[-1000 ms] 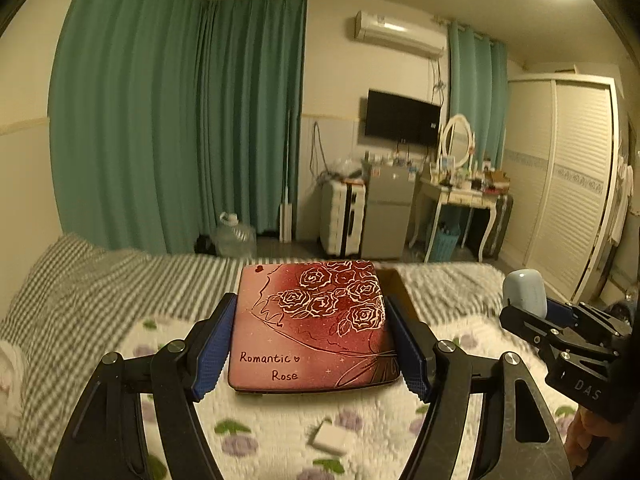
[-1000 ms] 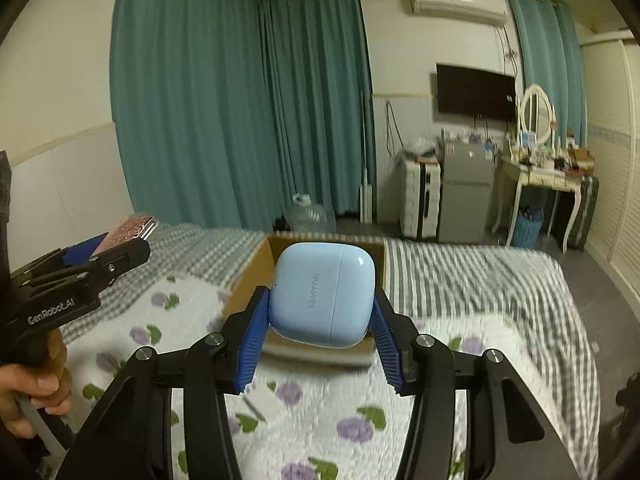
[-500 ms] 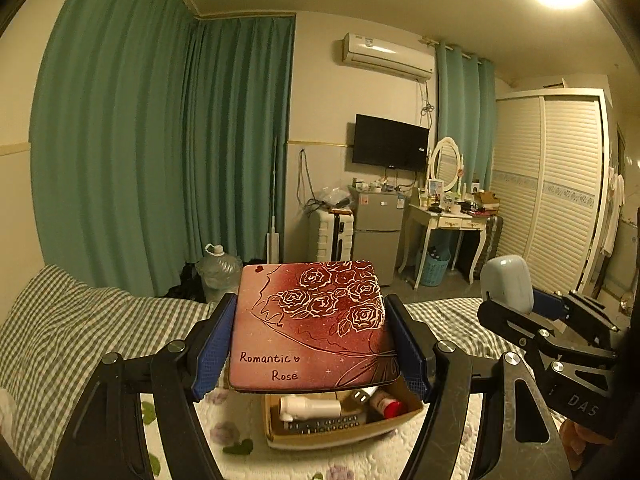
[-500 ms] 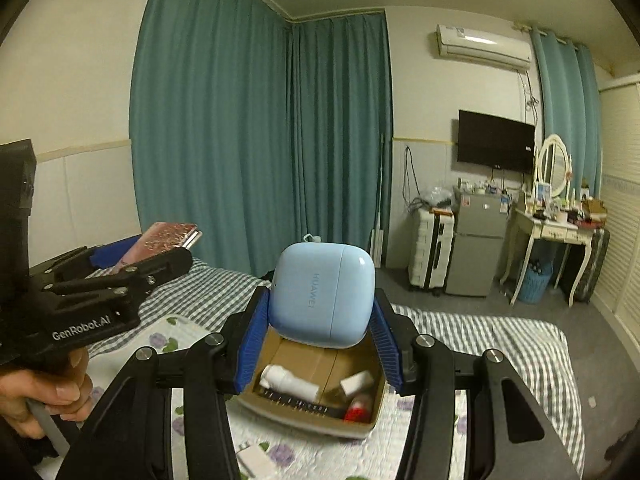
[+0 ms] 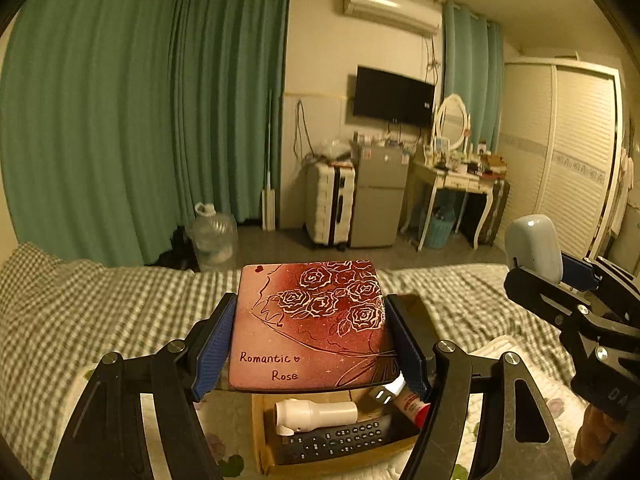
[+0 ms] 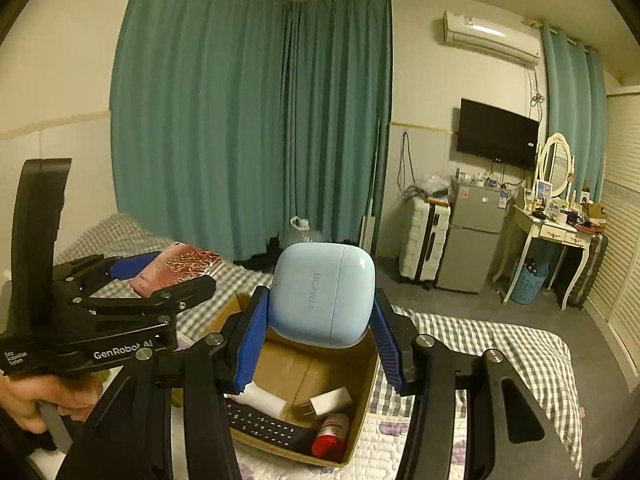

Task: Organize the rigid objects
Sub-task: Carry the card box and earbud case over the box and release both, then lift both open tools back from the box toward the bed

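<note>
Above the open cardboard box | left gripper clenched on flat glossy rose-print case, held level | right gripper clenched on smooth rounded pale-blue earbud case | below the fingertips: ribbed black remote, white cylinder, red-capped tube.

tin: red, gold roses | case: pale blue | bedsheet: green-white check

We hold a rose-printed tin in the left gripper and an earbud case in the right gripper, both above a cardboard box on the bed. In the box lie a remote control, a white bottle, a charger plug and a red-capped tube.
</note>
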Tool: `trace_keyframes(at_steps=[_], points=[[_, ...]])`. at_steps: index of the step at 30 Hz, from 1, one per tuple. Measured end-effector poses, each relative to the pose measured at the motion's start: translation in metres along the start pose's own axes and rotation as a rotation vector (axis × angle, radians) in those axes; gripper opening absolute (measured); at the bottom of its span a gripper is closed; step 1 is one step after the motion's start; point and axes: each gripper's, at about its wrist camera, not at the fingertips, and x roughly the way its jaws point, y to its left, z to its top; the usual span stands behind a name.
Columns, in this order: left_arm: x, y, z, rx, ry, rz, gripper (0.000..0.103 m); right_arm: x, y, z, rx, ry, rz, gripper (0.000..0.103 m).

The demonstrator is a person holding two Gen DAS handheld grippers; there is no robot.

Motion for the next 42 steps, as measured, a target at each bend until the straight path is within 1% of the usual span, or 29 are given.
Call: trace_keyframes(at_steps=[7, 14, 16, 17, 20, 22, 23, 26, 30, 32, 33, 34, 36, 41, 42], points=[[0.061, -0.005, -0.02, 0.014, 0.114, -0.032, 0.073, 0.068, -0.01, -0.031, -0.027, 0.102, 0.012, 0.049], [0.108, -0.008, -0.054, 0.032, 0.248, -0.024, 0.073, 0.124, -0.024, -0.078, -0.034, 0.226, 0.022, 0.049], [0.116, -0.008, -0.06, 0.034, 0.273, -0.021, 0.073, 0.138, -0.027, -0.093, -0.038, 0.265, 0.026, 0.049], [0.117, -0.009, -0.062, 0.051, 0.277, -0.012, 0.073, 0.143, -0.028, -0.099, -0.043, 0.284, 0.024, 0.05], [0.122, -0.013, -0.062, 0.071, 0.297, -0.008, 0.073, 0.154, -0.018, -0.109, -0.135, 0.293, -0.016, 0.05], [0.125, -0.012, -0.061, 0.073, 0.309, 0.0, 0.073, 0.158, -0.012, -0.113, -0.156, 0.31, -0.004, 0.05], [0.125, -0.013, -0.062, 0.077, 0.309, 0.0, 0.073, 0.16, -0.012, -0.115, -0.149, 0.315, 0.002, 0.05], [0.125, -0.014, -0.062, 0.086, 0.312, 0.008, 0.074, 0.158, -0.009, -0.12, -0.183, 0.31, -0.014, 0.05], [0.12, -0.015, -0.059, 0.065, 0.29, 0.008, 0.075, 0.157, -0.017, -0.117, -0.131, 0.308, 0.006, 0.05], [0.114, -0.013, -0.056, 0.042, 0.277, 0.005, 0.075, 0.152, -0.017, -0.114, -0.131, 0.302, -0.002, 0.058], [0.111, -0.012, -0.053, 0.037, 0.271, 0.011, 0.075, 0.149, -0.017, -0.113, -0.135, 0.297, -0.015, 0.068], [0.107, -0.012, -0.049, 0.035, 0.262, 0.019, 0.075, 0.144, -0.018, -0.11, -0.136, 0.283, -0.026, 0.071], [0.098, -0.009, -0.042, 0.027, 0.242, 0.022, 0.075, 0.133, -0.018, -0.105, -0.125, 0.26, -0.032, 0.071], [0.059, -0.003, -0.02, -0.008, 0.169, 0.02, 0.075, 0.103, -0.021, -0.082, -0.077, 0.196, -0.05, 0.072], [0.05, -0.002, -0.015, -0.008, 0.154, 0.025, 0.075, 0.093, -0.021, -0.075, -0.064, 0.176, -0.051, 0.074]])
